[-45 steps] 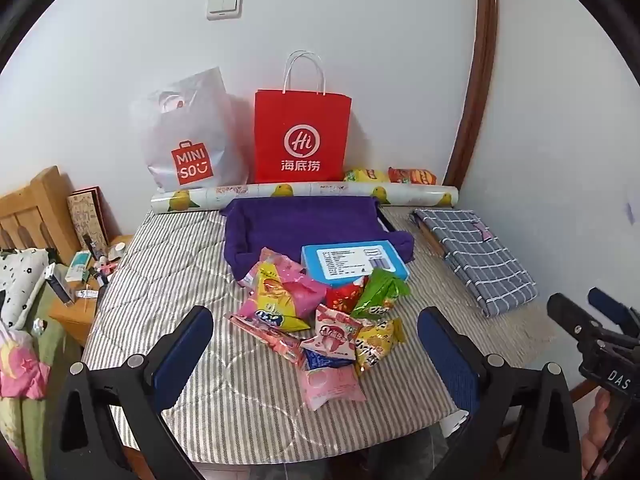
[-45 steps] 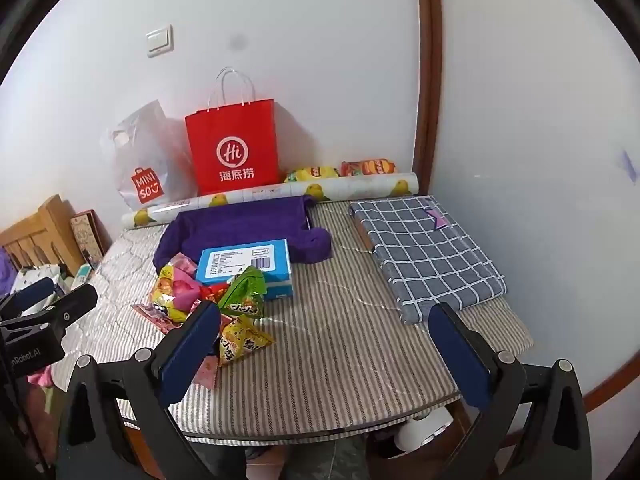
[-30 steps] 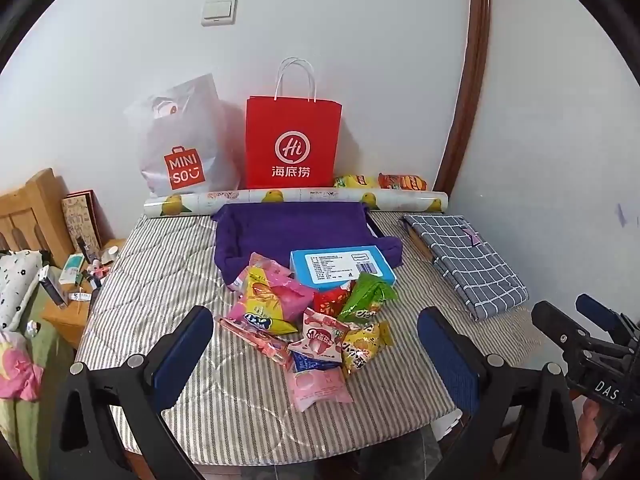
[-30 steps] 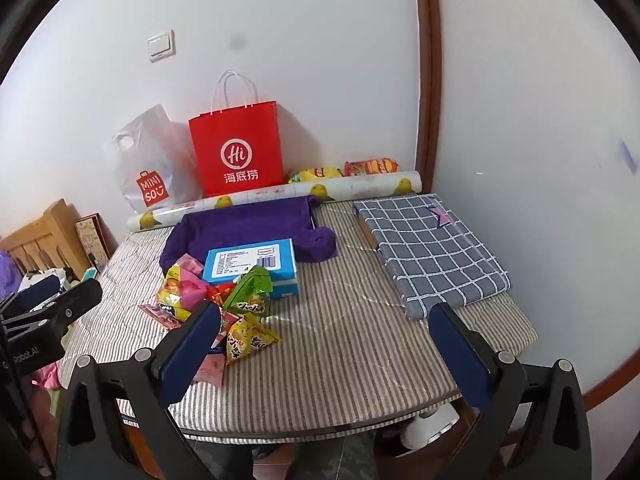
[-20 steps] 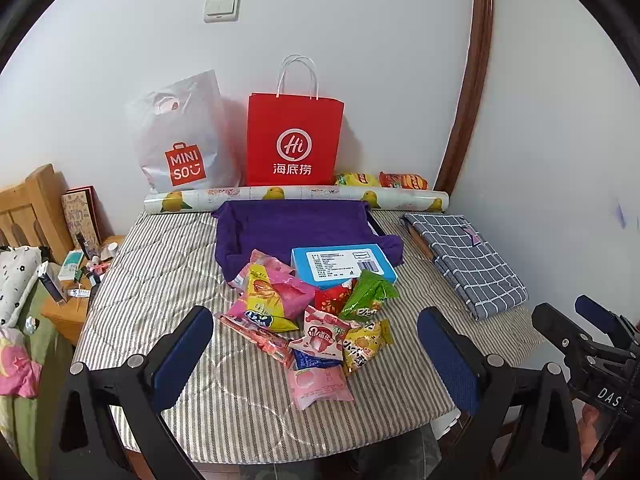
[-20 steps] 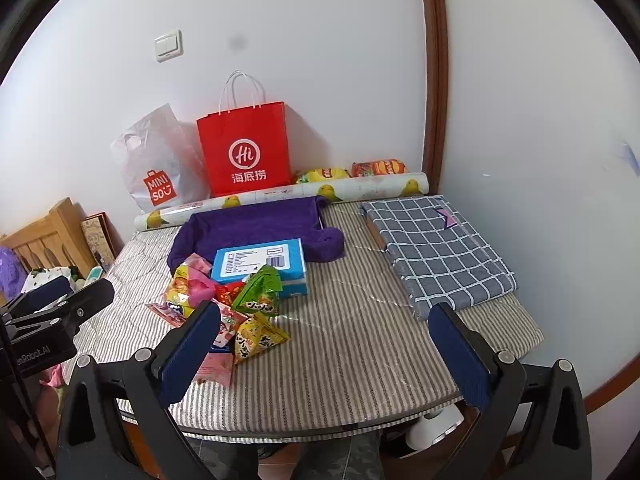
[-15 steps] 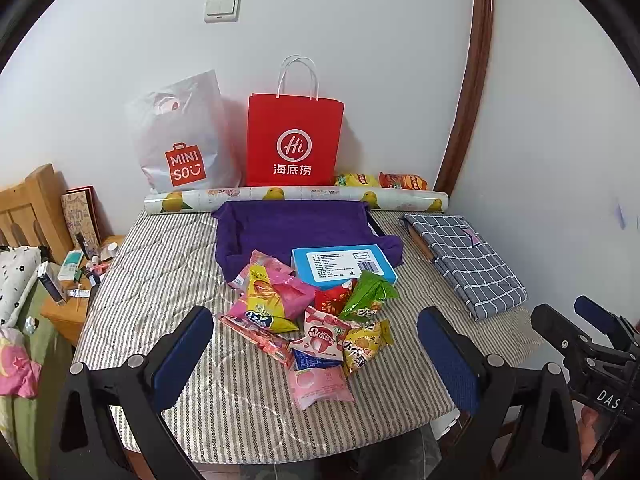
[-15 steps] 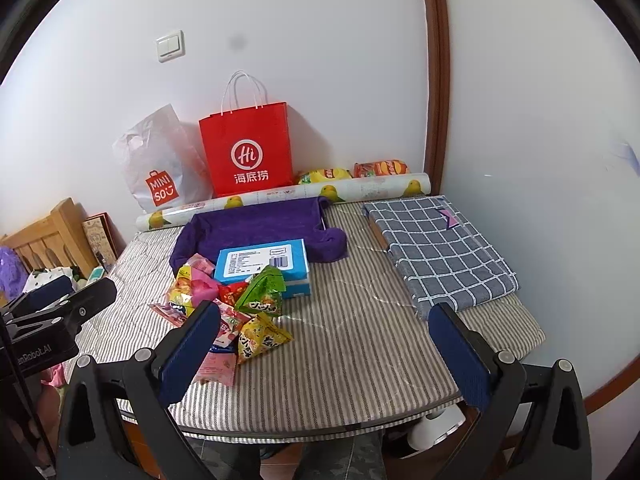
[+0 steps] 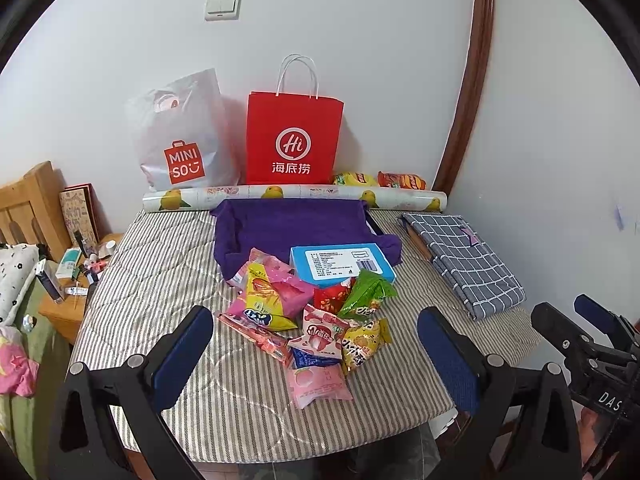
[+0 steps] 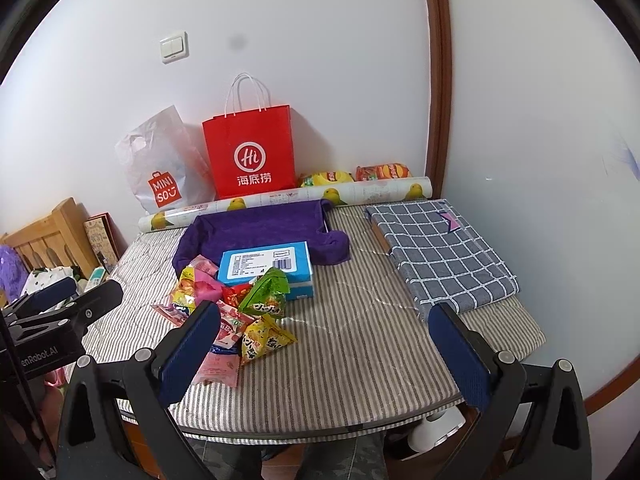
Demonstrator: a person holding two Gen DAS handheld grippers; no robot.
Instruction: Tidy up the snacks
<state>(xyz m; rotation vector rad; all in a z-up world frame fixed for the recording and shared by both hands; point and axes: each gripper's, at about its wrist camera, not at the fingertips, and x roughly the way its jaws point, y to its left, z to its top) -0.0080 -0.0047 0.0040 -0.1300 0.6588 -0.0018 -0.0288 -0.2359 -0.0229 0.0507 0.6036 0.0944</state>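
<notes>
Bedside clutter (image 9: 76,264) appears clearly only from left gripper (image 9: 316,344).

A lived-in room at home, with me at a cloth-covered table in the corner.

I face white walls with a light switch (image 9: 222,7) and dark wooden trim (image 9: 472,76). A MINISO plastic bag (image 9: 180,136) and a red paper carrier bag (image 9: 294,136) lean on the far wall. The striped quilted cover (image 10: 360,320) holds a purple towel (image 9: 292,224) and a folded checked cloth (image 10: 440,252). To my left stand a wooden headboard (image 9: 28,204) and a cluttered bedside stand (image 9: 68,308).
</notes>
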